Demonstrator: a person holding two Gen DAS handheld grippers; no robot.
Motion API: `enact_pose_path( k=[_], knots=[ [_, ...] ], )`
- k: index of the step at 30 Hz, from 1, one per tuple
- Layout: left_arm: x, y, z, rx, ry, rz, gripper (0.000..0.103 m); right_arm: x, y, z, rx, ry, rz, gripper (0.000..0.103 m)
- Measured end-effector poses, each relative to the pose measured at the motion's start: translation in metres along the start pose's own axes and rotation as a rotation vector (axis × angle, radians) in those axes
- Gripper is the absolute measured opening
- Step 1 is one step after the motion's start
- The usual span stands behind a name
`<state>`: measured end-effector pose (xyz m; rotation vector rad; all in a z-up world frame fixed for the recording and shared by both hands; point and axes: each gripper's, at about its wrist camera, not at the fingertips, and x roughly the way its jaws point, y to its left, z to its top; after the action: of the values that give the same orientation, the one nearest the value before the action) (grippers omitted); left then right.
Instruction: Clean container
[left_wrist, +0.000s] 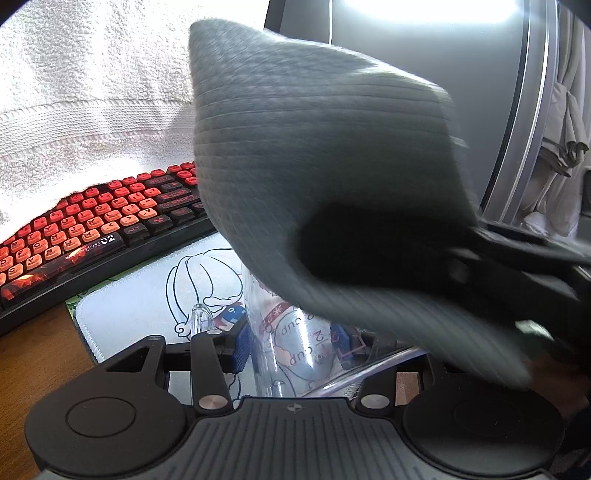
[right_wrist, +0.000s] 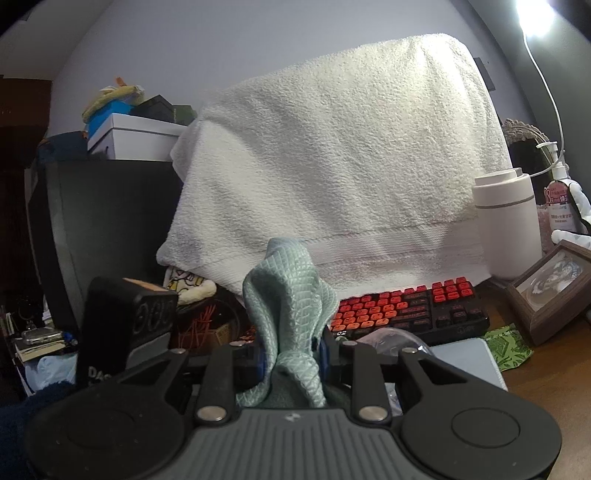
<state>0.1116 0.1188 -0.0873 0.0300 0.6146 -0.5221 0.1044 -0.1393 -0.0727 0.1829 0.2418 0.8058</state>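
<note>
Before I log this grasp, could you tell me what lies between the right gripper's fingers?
In the right wrist view, the right gripper pinches a bunched green cloth.

Left hand-held gripper (left_wrist: 291, 347): jaws closed against a clear measuring cup (left_wrist: 291, 332). Right hand-held gripper (right_wrist: 291, 356): jaws clamped on a pale green cloth (right_wrist: 291, 306), held level.

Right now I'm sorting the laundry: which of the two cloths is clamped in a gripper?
The pale green waffle-weave cloth, pinched between the right gripper fingers. The big white terry towel only hangs draped behind the keyboard, untouched.
</note>
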Motion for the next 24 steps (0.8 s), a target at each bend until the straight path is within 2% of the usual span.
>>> enact_pose_path(
  k=[7,14,18,21,24],
  knots=[
    [0.004,0.006,0.001,-0.002,0.001,0.000,0.044,-0.009,0.003,-0.002,0.004,-0.009,0.028,0.022],
    [0.007,0.014,0.003,-0.003,0.001,-0.001,0.044,0.006,-0.016,0.005,0.038,-0.016,-0.034,0.022],
    [0.010,0.021,0.004,-0.001,0.001,0.000,0.044,0.010,-0.025,0.008,0.099,-0.020,-0.055,0.022],
    [0.013,0.027,0.005,-0.004,0.001,-0.002,0.044,0.003,-0.029,0.012,0.145,-0.026,-0.072,0.023],
    [0.014,0.030,0.005,-0.005,0.001,-0.003,0.044,-0.015,-0.035,0.019,0.132,-0.039,-0.127,0.023]
  ],
)
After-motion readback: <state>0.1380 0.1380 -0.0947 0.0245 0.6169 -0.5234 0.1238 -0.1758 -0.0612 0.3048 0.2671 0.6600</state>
